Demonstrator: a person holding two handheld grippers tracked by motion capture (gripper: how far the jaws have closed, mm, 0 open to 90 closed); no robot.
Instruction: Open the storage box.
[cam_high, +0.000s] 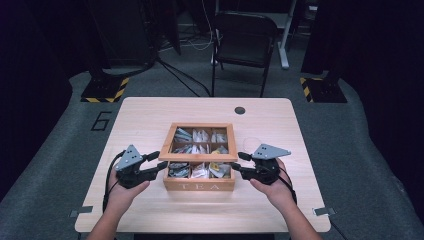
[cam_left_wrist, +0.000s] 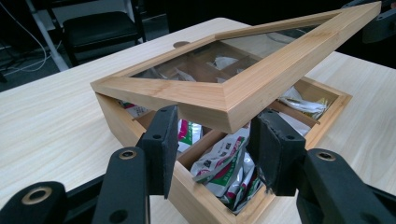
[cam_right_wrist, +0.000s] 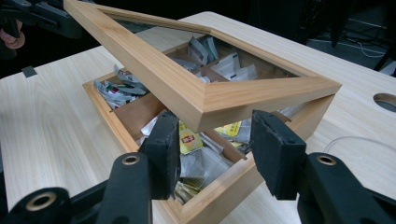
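Observation:
A wooden tea box (cam_high: 200, 186) marked TEA stands at the middle of the table, its compartments holding several tea bags (cam_left_wrist: 224, 163). Its glass-paned lid (cam_high: 197, 157) is tilted up at the front, hinged at the far side. My left gripper (cam_high: 159, 161) is at the lid's front left corner, pads (cam_left_wrist: 163, 140) pressed on that corner of the lid (cam_left_wrist: 210, 100). My right gripper (cam_high: 238, 161) is at the front right corner. There the corner of the lid (cam_right_wrist: 205, 100) pokes between and just above the pads (cam_right_wrist: 275, 149), with a gap beside it.
The table (cam_high: 150, 120) has a round cable hole (cam_high: 240, 110) at its far right. A black chair (cam_high: 245, 37) stands beyond the far edge. A thin white cable (cam_right_wrist: 355, 140) lies on the wood right of the box. A person's hands hold both grippers near the front edge.

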